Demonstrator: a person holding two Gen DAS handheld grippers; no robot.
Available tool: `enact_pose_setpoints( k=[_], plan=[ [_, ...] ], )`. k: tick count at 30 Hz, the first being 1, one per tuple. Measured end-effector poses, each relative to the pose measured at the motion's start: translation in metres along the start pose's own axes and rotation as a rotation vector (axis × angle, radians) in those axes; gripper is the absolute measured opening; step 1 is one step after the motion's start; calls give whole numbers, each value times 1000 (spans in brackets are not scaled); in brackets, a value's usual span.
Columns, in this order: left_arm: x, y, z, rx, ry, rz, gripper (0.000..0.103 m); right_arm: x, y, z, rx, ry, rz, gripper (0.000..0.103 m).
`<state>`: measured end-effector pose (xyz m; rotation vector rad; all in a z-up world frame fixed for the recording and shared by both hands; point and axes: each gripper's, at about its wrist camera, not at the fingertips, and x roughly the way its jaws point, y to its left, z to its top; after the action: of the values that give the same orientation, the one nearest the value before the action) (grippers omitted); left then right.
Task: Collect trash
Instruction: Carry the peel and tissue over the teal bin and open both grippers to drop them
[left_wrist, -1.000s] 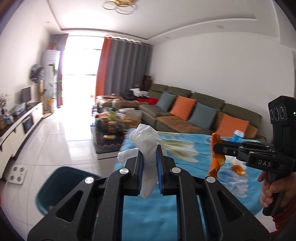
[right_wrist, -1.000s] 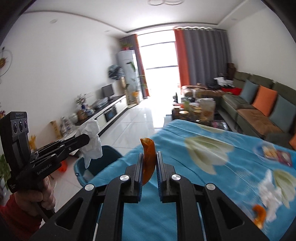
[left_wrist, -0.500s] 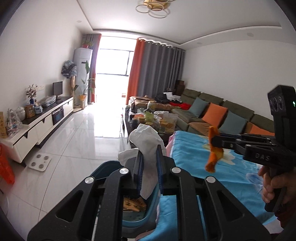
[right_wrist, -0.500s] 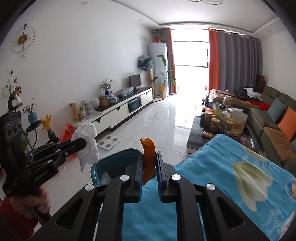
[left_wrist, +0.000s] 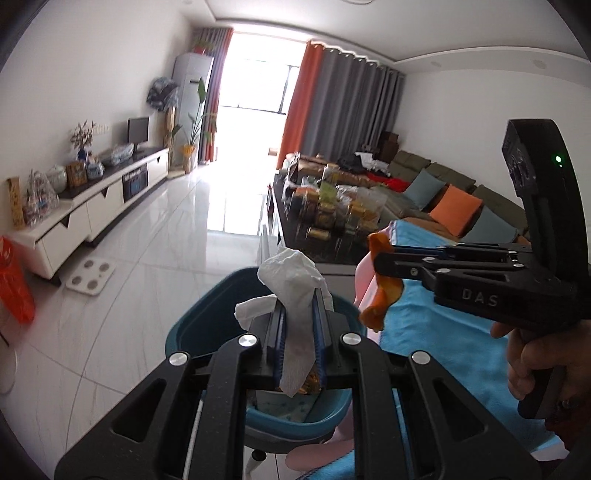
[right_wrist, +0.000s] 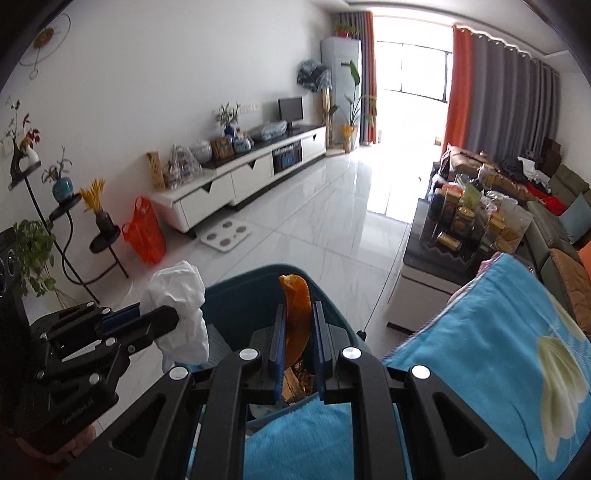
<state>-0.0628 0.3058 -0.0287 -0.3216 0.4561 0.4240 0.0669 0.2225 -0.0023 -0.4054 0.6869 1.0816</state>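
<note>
A crumpled white tissue (left_wrist: 295, 295) is pinched in my left gripper (left_wrist: 300, 306), which hangs over the teal trash bin (left_wrist: 192, 332); wrappers show inside the bin under the jaws. In the right wrist view the same tissue (right_wrist: 179, 314) and left gripper (right_wrist: 159, 325) sit at the left, above the bin (right_wrist: 325, 295). My right gripper (right_wrist: 298, 317) is shut on a strip of orange peel (right_wrist: 295, 306), also over the bin's near rim. From the left wrist view, that peel (left_wrist: 382, 291) hangs from the right gripper (left_wrist: 376, 262) just right of the bin.
A table with a blue flowered cloth (right_wrist: 498, 350) borders the bin on the right. Beyond it stand a dark coffee table crowded with jars (right_wrist: 469, 225) and a sofa with cushions (left_wrist: 454, 210). A white TV cabinet (right_wrist: 240, 181), orange bag (right_wrist: 146, 232) and floor scale (right_wrist: 225, 236) lie left.
Both grippers have swung left off the table and dipped, so the bin now lies beneath them. The tissue and the peel stay clamped as before.
</note>
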Motion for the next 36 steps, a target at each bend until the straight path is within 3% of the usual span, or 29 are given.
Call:
enact_pose_setpoints(
  k=[12,24,27,29,33,36],
  plan=[
    [78,-9,-5,-39,90,8,13,61,5,2,5,145,20,12],
    [133,-8,-11,-76,165,5,14,89,7,8,-6,251,20,12],
    [143,-9,-13,-70,168,10,16,91,5,7,1,268,18,17],
    [151,-10,-11,-74,173,12,20,92,5,7,2,273,15,22],
    [157,-11,-11,-74,170,27,46,90,5,7,3,271,10,29],
    [155,-11,-12,-70,162,36,53,87,4,8,9,262,3,31]
  ],
)
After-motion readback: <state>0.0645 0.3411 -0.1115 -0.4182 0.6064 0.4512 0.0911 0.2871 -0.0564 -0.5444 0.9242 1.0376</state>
